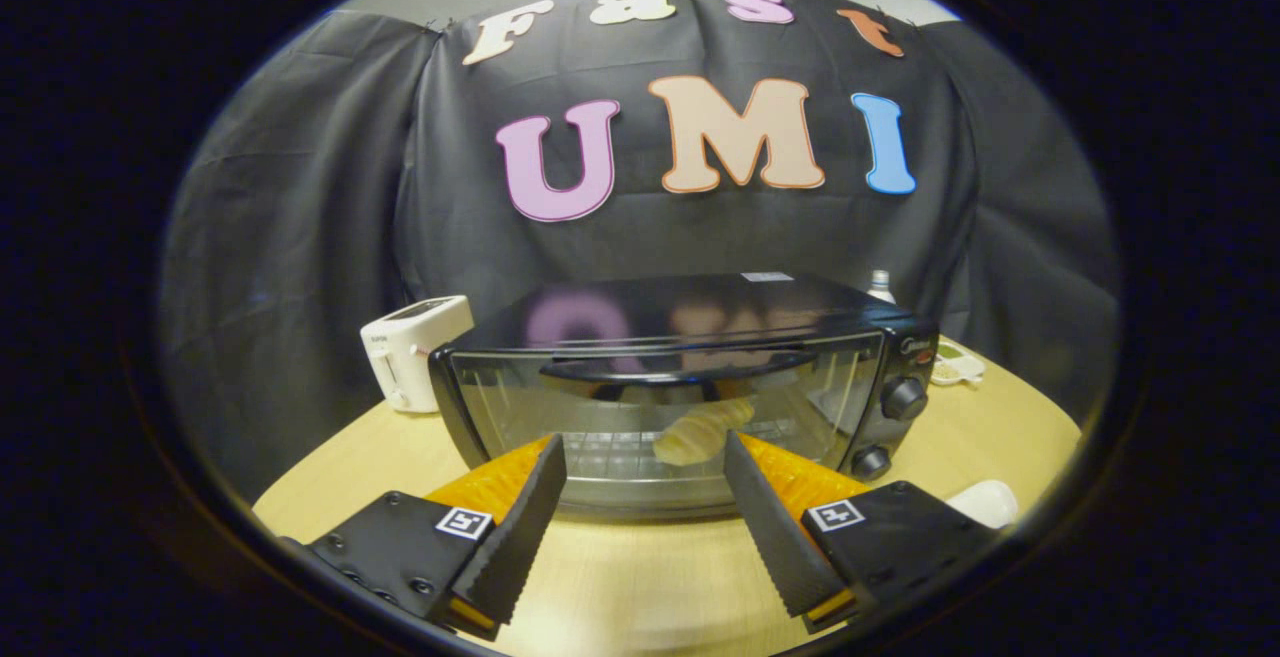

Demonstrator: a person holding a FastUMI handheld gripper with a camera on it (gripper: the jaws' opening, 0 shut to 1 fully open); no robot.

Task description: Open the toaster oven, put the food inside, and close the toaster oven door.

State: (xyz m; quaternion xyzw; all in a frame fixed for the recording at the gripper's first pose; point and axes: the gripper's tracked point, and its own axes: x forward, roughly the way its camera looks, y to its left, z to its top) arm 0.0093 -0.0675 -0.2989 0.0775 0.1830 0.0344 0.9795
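Hand-held gripper (645, 497) is held with its fingers spread apart, nothing between them, hovering over the round light wooden tabletop (640, 587) just in front of the black toaster oven with glass door (680, 387).

The door is seen closed, its black bar handle (680, 365) lying horizontal along the top edge. The pale croissant-shaped food (700, 432) is seen through the glass on the wire rack, beyond the fingers, nearer the right one. Its long axis is tilted: one end lower left, the other upper right toward the knob side.

Judged: task is essentially finished; the step in hand is checking the door is seated, then backing off. To be done well, the retreat should be kept straight back and level so the handle is not snagged and the door not pulled open. If the door looks ajar, a push on the handle, centred, is advised. Whether the latch is fully seated cannot be told.

A white pop-up toaster (410, 352) stands beside the oven's left wall, touching or not unclear.
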